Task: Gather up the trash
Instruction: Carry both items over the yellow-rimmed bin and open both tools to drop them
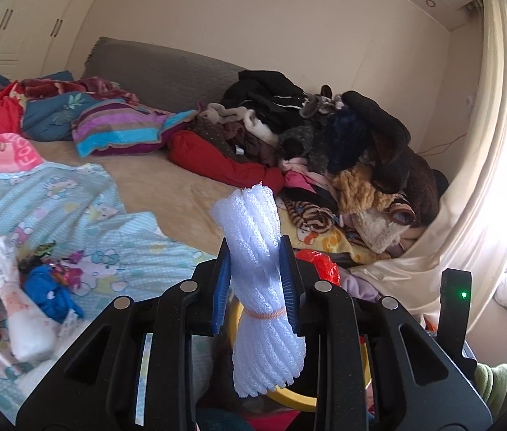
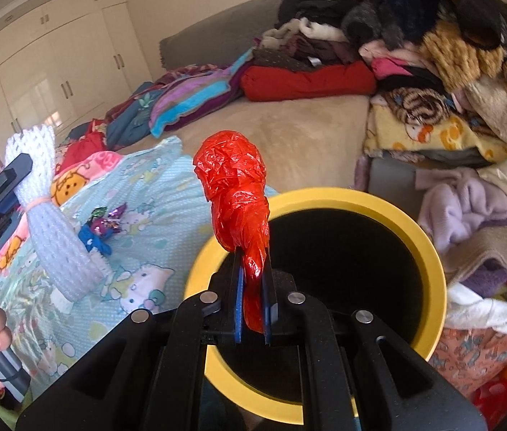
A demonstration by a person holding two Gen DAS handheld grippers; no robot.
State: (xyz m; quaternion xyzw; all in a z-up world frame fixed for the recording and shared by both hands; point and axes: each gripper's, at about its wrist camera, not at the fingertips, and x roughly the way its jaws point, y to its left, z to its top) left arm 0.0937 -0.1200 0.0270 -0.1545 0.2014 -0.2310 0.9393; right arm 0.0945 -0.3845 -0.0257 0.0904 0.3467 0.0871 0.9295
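Observation:
My left gripper (image 1: 255, 269) is shut on a white foam net bundle (image 1: 257, 280) tied with a rubber band, held above the yellow bin rim (image 1: 289, 400). The bundle also shows in the right wrist view (image 2: 52, 222) at the left. My right gripper (image 2: 253, 276) is shut on a crumpled red plastic bag (image 2: 235, 183), held over the near-left rim of the yellow-rimmed black bin (image 2: 429, 251). The red bag peeks out in the left wrist view (image 1: 319, 265). Candy wrappers and a blue scrap (image 2: 100, 228) lie on the light blue sheet (image 2: 152, 237).
More wrappers, a blue scrap and white packaging (image 1: 19, 287) lie on the sheet at the left. A tall pile of clothes (image 1: 343, 151) stands on the bed's right. Folded blankets (image 1: 109, 125) lie by the grey headboard. A curtain (image 1: 487, 165) hangs at the right.

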